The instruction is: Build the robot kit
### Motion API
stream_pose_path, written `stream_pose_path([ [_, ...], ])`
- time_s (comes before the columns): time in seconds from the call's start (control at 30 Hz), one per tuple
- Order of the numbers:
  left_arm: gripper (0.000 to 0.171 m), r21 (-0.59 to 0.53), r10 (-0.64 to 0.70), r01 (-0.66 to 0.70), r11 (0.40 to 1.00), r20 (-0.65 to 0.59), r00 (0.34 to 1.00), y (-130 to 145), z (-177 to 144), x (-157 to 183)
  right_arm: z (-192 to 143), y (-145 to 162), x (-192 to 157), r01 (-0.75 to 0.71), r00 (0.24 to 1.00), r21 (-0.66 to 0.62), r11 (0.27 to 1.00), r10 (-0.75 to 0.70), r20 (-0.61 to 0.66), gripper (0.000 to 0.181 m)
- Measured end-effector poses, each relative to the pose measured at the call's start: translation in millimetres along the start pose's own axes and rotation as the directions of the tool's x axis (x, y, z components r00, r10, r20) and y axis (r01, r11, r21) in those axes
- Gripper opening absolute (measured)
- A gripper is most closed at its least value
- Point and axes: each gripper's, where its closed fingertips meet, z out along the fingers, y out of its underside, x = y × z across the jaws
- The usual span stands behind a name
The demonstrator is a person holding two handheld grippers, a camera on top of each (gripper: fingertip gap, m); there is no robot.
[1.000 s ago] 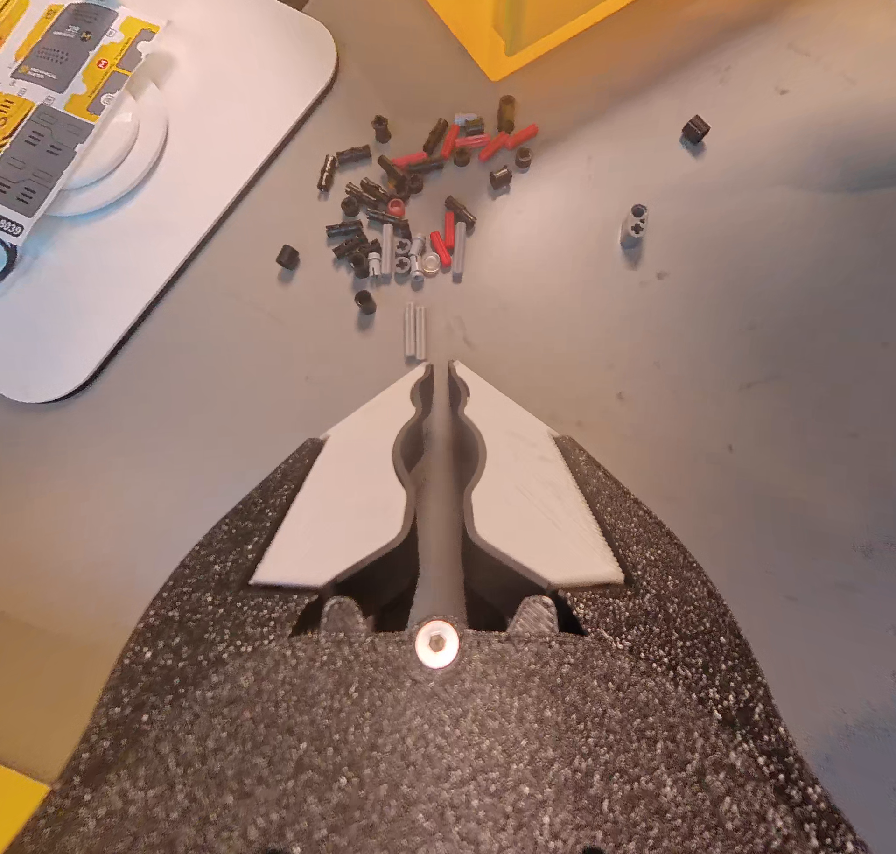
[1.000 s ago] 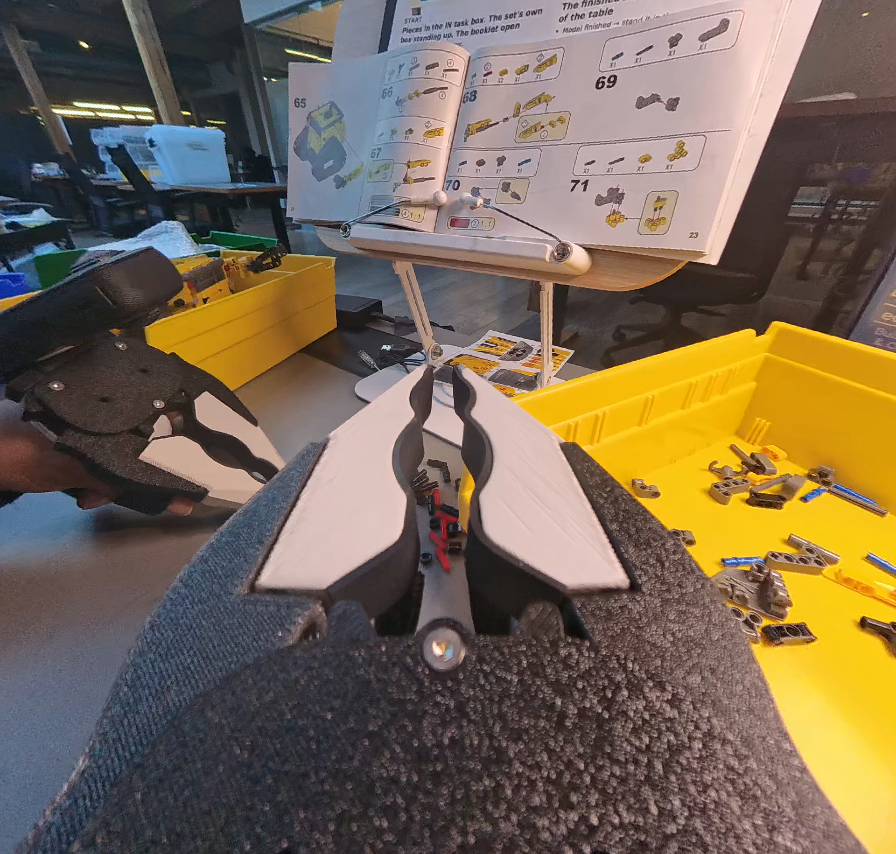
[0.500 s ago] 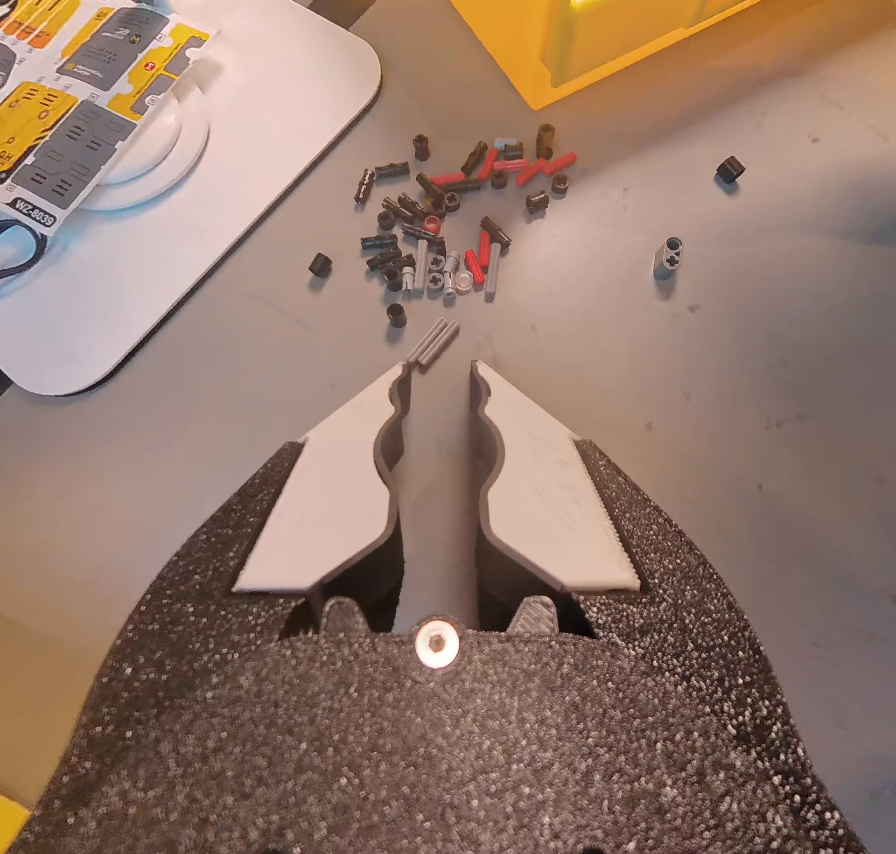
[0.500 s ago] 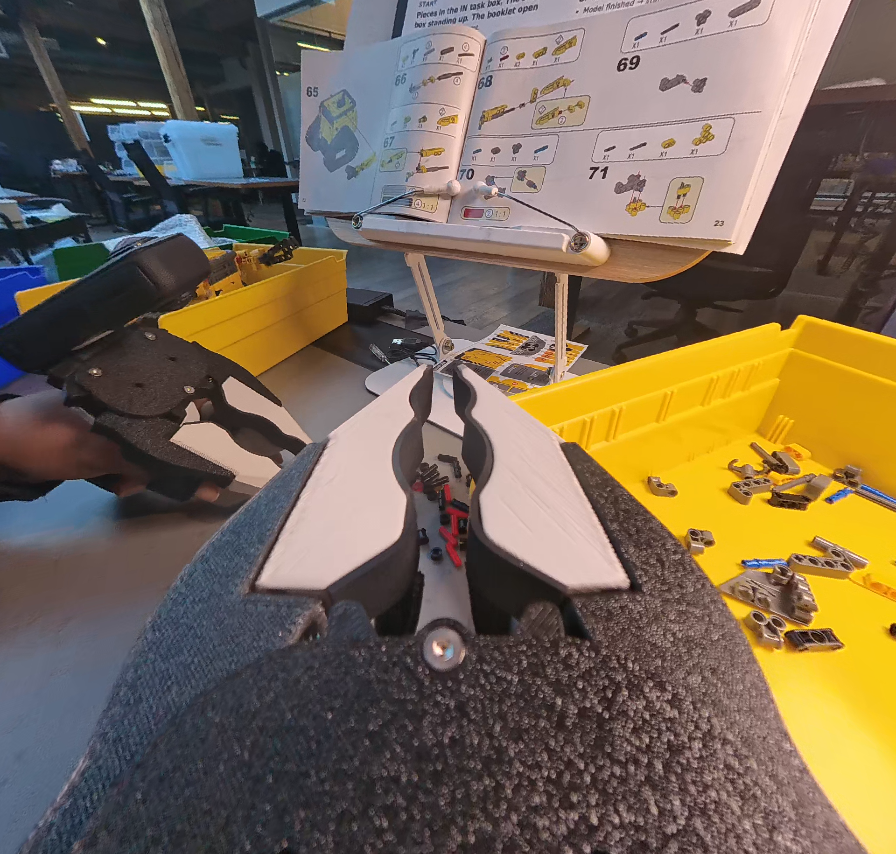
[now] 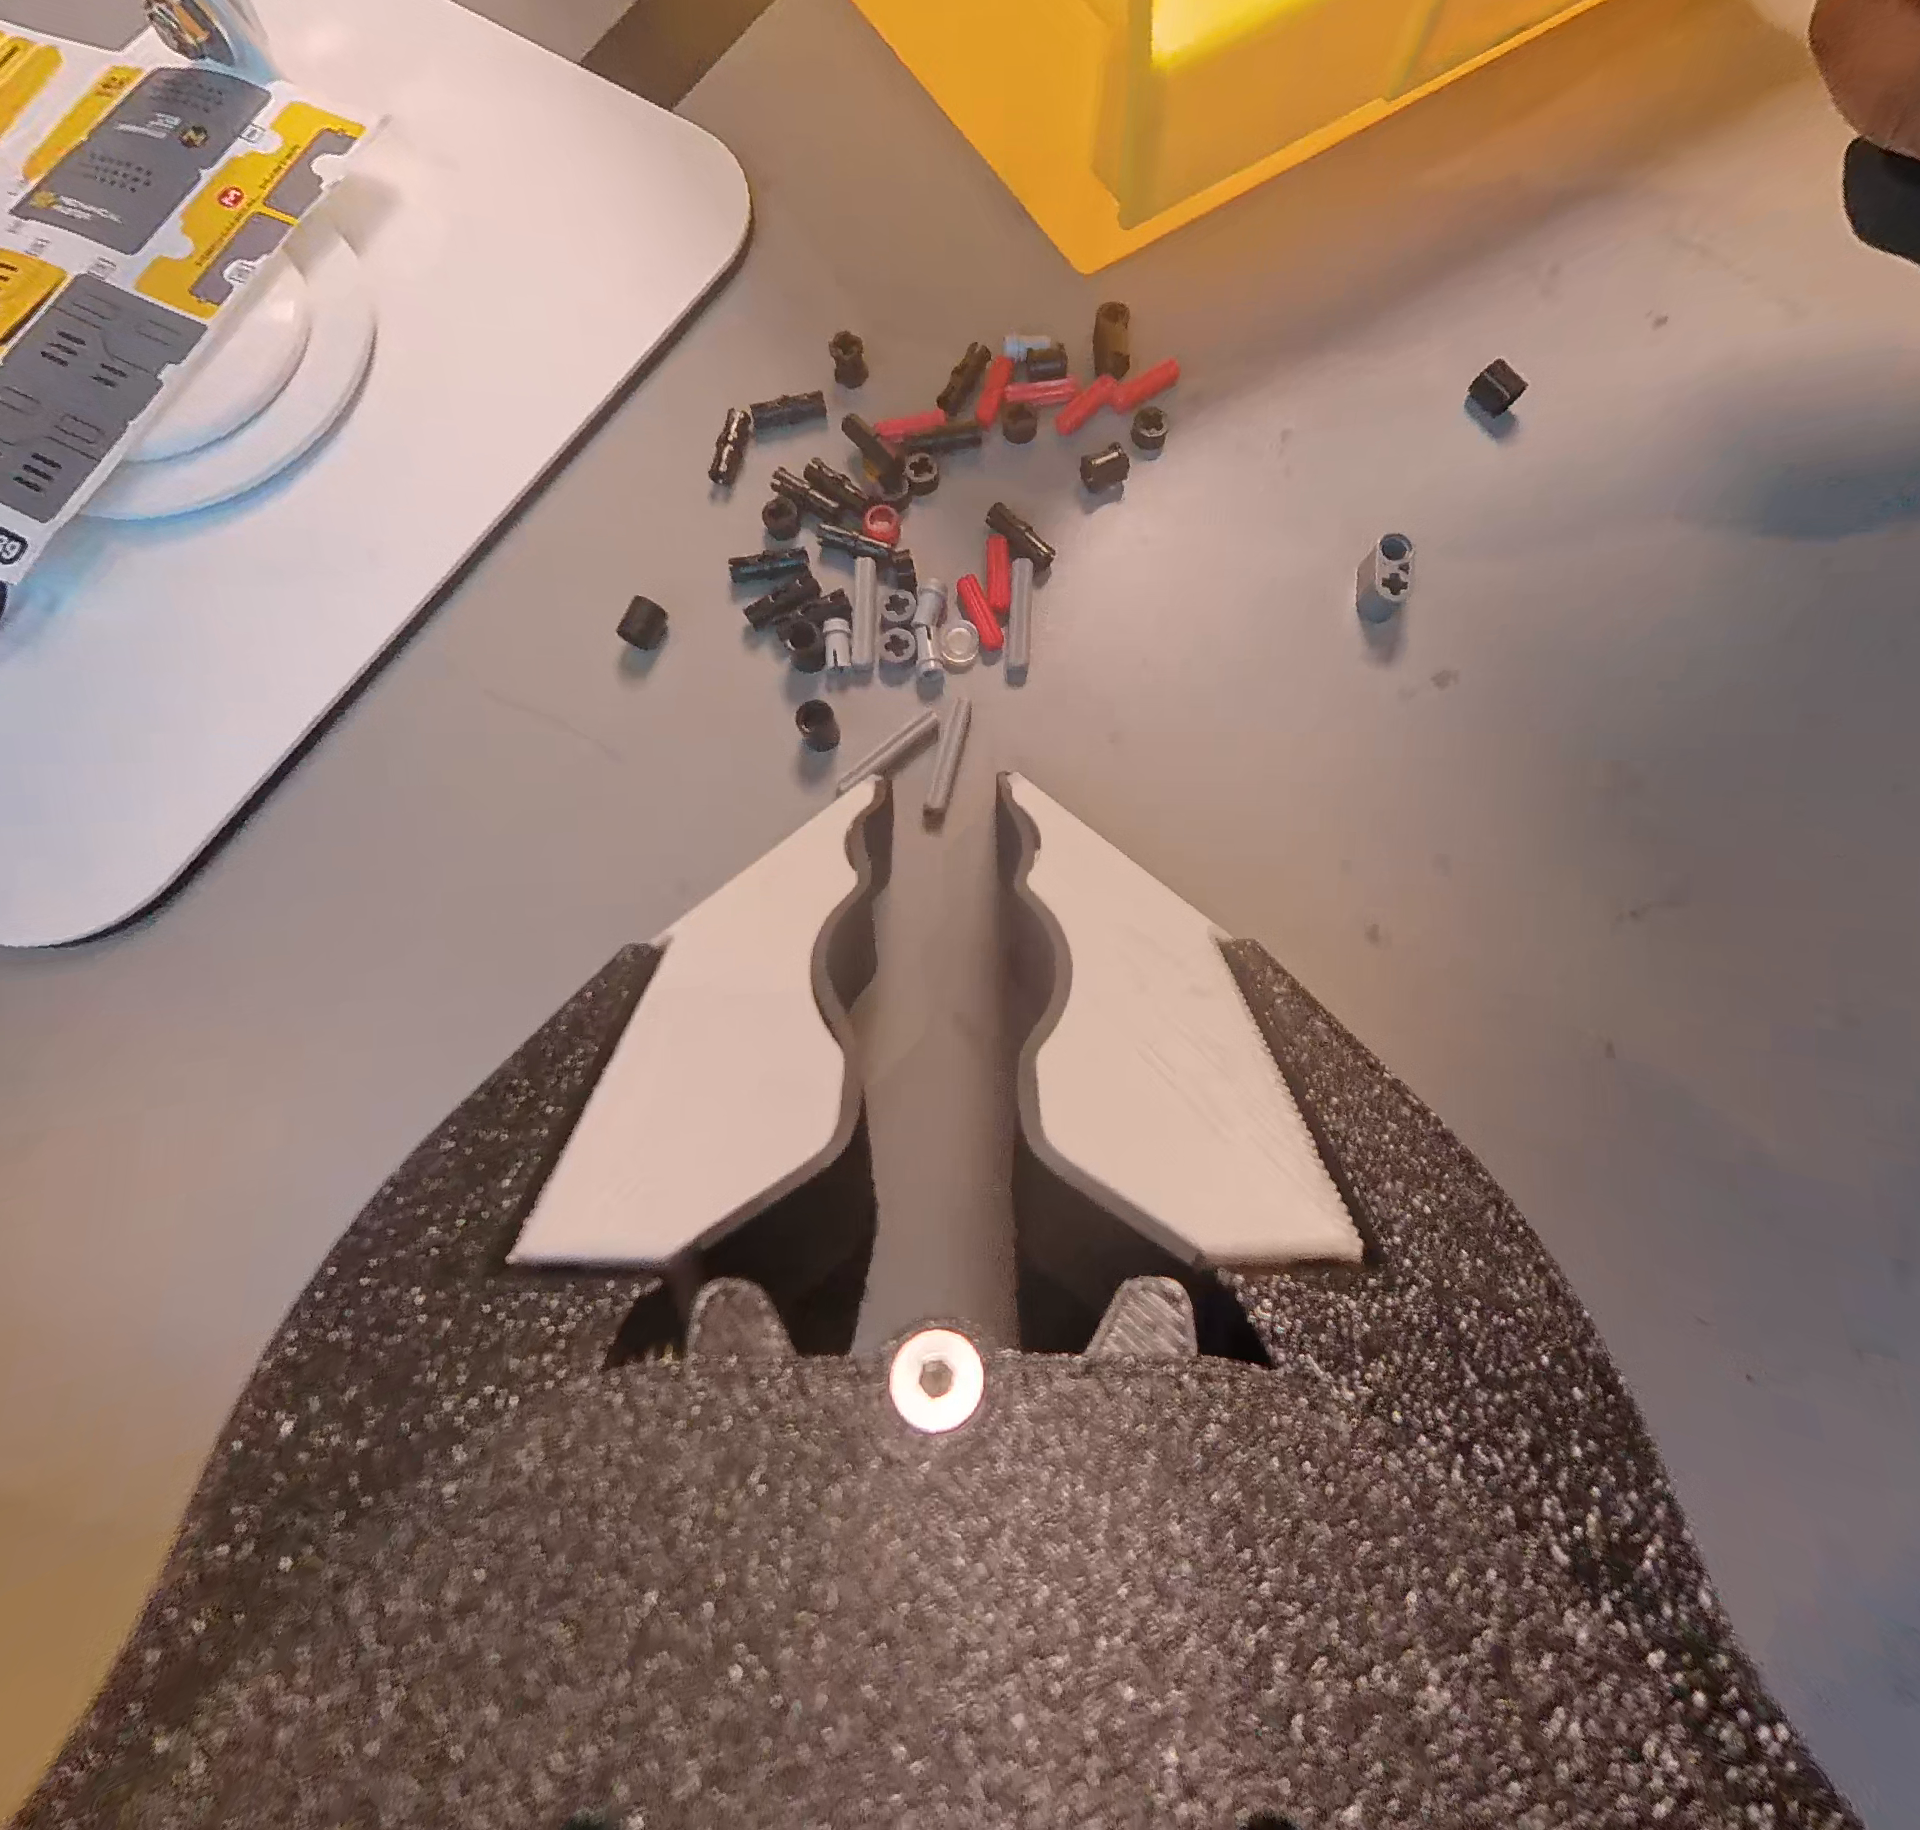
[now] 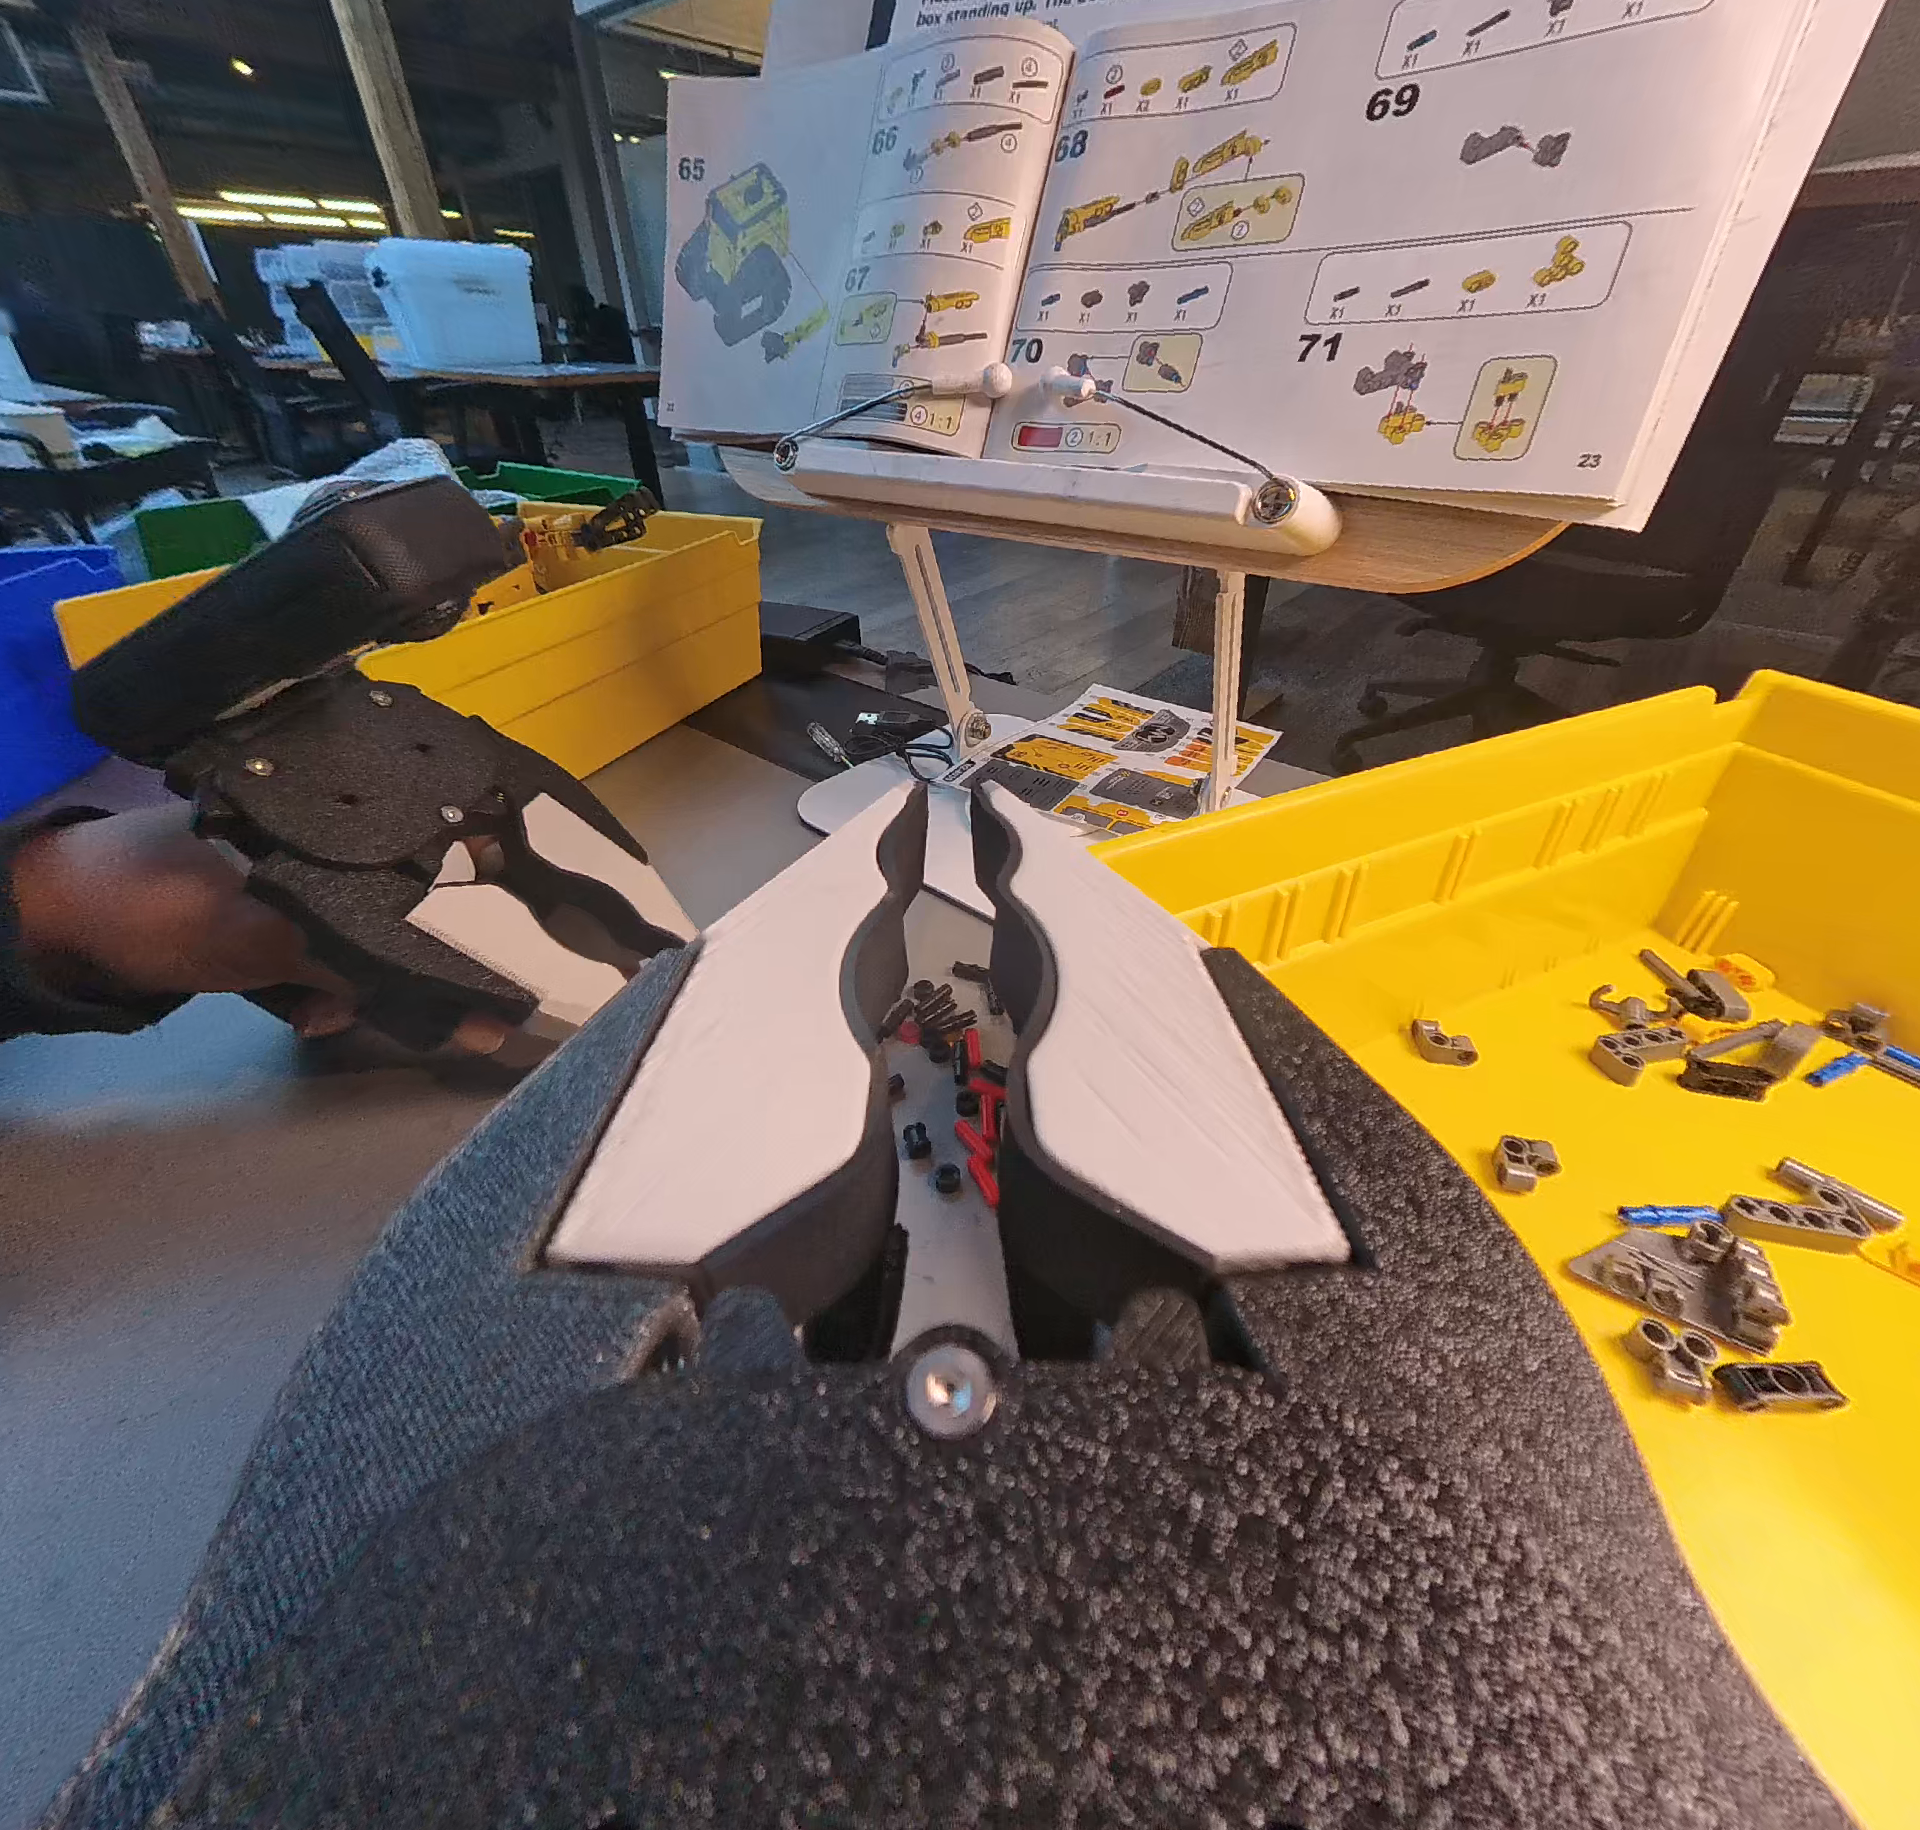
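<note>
My left gripper (image 5: 940,788) is open and low over the grey table. A thin grey axle (image 5: 951,757) lies on the table with its near end between the fingertips. A second grey axle (image 5: 888,750) lies askew just left of it. Beyond them is a pile of small black, red and grey pins (image 5: 914,513). My right gripper (image 6: 948,804) is shut and empty, held above the same pins (image 6: 961,1063), beside the yellow bin (image 6: 1455,845). The left gripper (image 6: 416,845) also shows at the left of the right wrist view, held in a hand.
A grey connector (image 5: 1387,575) and a black bush (image 5: 1496,390) lie apart on the right. A white stand base (image 5: 416,450) carries a sticker sheet (image 5: 125,222). An open booklet (image 6: 1143,222) rests on the stand. The bin holds several grey parts (image 6: 1683,1281). Another yellow bin (image 6: 623,637) stands behind.
My left gripper has opened from shut and moved up to the two grey axles. The axles have split apart from parallel. The right gripper has shifted only slightly.
</note>
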Motion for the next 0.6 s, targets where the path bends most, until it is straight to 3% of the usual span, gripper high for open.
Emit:
stream_pose_path([
  [0.33,0.002,-0.044,0.088,-0.09,0.995,-0.032,0.996,1,-3,10,-2,1,9,0.007,0.999,-0.014,1.0,-0.008,-0.041,0.009],
  [0.43,0.003,-0.023,0.117,-0.122,0.992,-0.164,0.98,4,-28,41,-7,0,26,0.037,0.991,-0.036,0.999,-0.041,-0.13,0.014],
  [0.6,0.003,-0.103,0.213,-0.246,0.964,-0.26,0.942,53,-68,97,-22,-8,65,0.019,0.964,-0.048,0.999,-0.031,-0.264,0.032],
])
